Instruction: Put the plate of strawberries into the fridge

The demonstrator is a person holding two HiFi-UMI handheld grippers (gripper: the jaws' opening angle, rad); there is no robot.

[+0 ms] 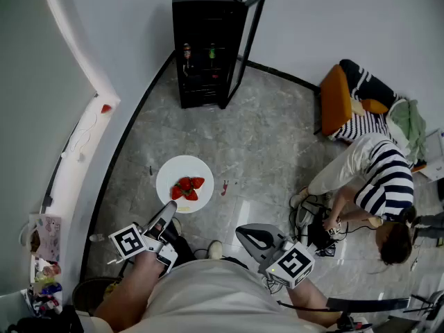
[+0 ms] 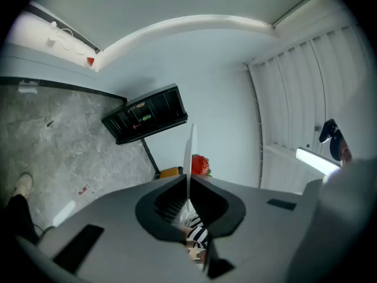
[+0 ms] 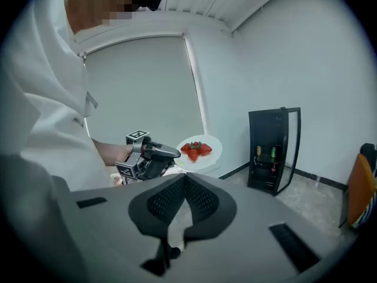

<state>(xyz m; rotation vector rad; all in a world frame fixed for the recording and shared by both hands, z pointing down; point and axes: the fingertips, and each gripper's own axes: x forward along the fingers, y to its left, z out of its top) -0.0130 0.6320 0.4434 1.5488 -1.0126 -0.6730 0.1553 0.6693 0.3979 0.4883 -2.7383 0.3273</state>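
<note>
Loose white top [image 1: 201, 300] here
Left hand-held gripper [image 1: 167, 213] and right hand-held gripper [image 1: 245, 234], both grey, each sporting a black-and-white marker cube [image 1: 130, 241].

Head view steeply downward, gripper views level; fridge [image 1: 208, 44] common to all three.

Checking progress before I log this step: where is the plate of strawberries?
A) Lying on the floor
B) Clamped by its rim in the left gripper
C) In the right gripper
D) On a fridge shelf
B: the left gripper is shut on the rim of the plate, seen edge-on in the left gripper view, while the fridge stands open farther off.
</note>
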